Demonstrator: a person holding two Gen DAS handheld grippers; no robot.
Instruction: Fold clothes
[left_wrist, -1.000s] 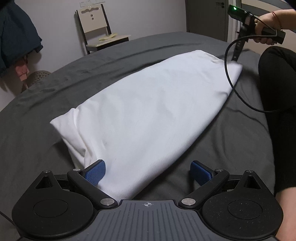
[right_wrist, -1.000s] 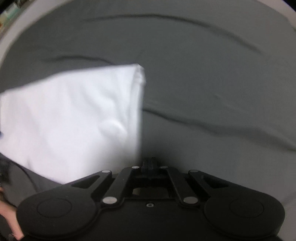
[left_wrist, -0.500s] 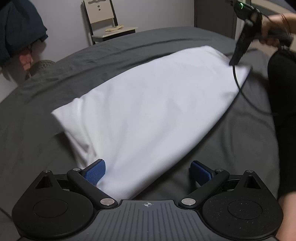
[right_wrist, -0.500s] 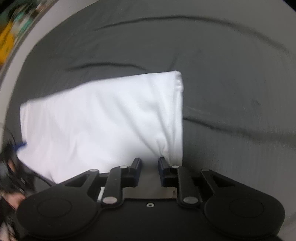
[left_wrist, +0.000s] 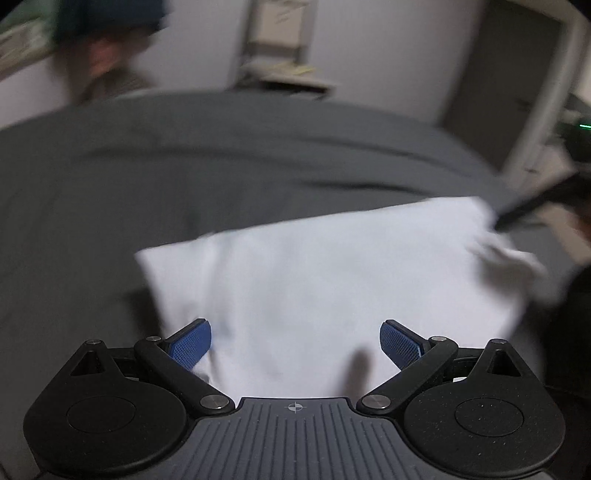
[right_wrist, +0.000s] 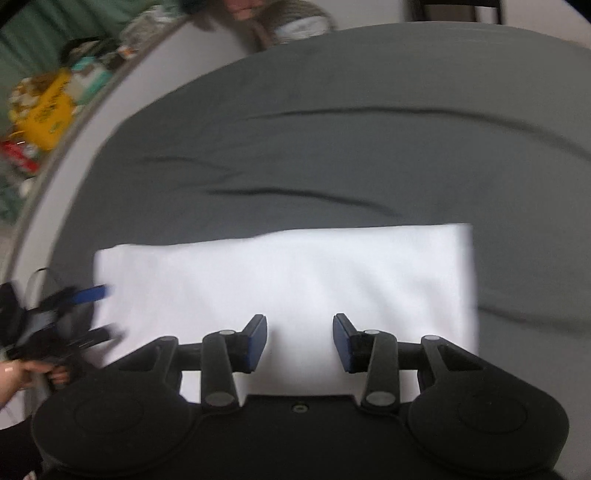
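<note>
1. Grey bed sheet (right_wrist: 332, 110) fills both views; the nearby left gripper (left_wrist: 295, 341) and right gripper (right_wrist: 299, 341) both gape, holding nothing.
2. Beyond them, the white folded cloth garment (right_wrist: 288, 269) lies flat as a rectangle.
3. Half a second ago the right gripper's jaws were nearly shut at its corner; now released, one fold looks set.

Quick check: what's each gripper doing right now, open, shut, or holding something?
Left gripper: open, holding nothing, over the white garment.
Right gripper: open, holding nothing.
</note>
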